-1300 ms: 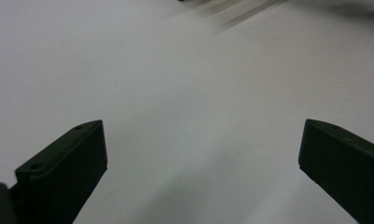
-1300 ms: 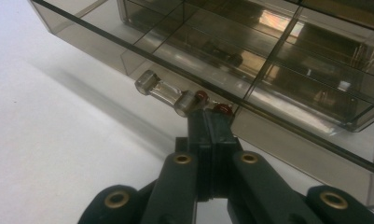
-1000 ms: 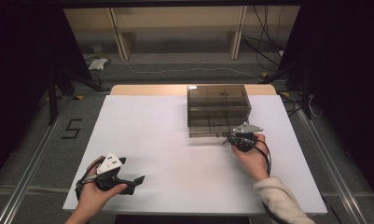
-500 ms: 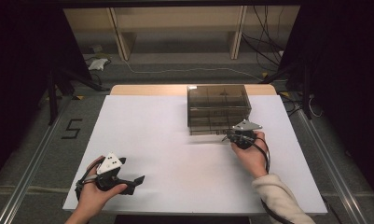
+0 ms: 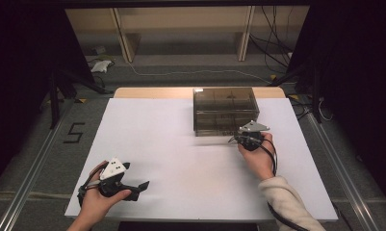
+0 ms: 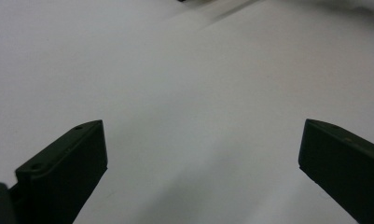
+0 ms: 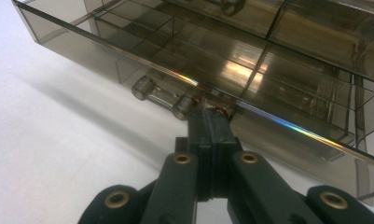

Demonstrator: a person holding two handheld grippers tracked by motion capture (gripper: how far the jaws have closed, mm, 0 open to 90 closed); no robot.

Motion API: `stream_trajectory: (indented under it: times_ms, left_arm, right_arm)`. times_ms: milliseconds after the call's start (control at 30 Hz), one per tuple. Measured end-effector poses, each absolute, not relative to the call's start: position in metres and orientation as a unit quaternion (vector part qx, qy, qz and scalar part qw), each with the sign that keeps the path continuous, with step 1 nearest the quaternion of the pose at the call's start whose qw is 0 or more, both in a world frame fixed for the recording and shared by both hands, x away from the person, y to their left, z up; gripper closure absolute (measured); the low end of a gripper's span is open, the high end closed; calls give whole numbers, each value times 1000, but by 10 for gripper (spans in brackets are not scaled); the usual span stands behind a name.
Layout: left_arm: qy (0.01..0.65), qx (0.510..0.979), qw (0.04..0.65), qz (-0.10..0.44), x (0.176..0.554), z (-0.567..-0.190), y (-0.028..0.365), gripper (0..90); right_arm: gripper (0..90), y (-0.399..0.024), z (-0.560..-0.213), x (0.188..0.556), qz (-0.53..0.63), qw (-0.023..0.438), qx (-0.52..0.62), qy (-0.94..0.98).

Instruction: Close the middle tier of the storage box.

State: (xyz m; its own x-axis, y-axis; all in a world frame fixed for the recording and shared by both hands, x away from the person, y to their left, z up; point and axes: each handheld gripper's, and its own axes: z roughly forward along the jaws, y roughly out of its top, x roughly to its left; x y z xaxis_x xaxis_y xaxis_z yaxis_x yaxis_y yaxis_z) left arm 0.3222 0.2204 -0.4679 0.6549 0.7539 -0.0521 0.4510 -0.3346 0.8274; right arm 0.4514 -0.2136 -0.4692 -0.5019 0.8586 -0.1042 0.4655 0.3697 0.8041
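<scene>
A smoky clear drawer box point(image 5: 224, 108) stands on the white table point(image 5: 171, 144), right of the middle. In the right gripper view its lowest drawer point(image 7: 96, 44) stands out a little from the box. A clear bar handle point(image 7: 161, 98) runs along the drawer's front. My right gripper point(image 7: 211, 116) has its jaws pressed together on the right end of that handle. From above, the right gripper point(image 5: 238, 139) sits at the box's front right corner. My left gripper point(image 5: 135, 188) rests near the table's front left, open, with bare table between its jaws point(image 6: 198, 154).
The box holds several shallow drawers with dividers. Wooden shelving point(image 5: 181, 29) and cables lie on the floor beyond the table's far edge. A metal rail point(image 5: 32, 173) runs along the floor on the left.
My right gripper has edged slightly toward the box, and the low drawer's front has slid in a little with it. The left gripper has not moved.
</scene>
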Motion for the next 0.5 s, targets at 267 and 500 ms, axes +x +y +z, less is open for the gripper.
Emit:
stream_trajectory:
  times_ms: [267, 500]
  left_arm:
    - [377, 799, 436, 173, 322, -468, 220, 9]
    - [377, 798, 436, 174, 322, -468, 220, 9]
  right_arm:
    - [900, -213, -469, 456, 371, 269, 424, 781]
    - [900, -211, -468, 459, 372, 276, 423, 779]
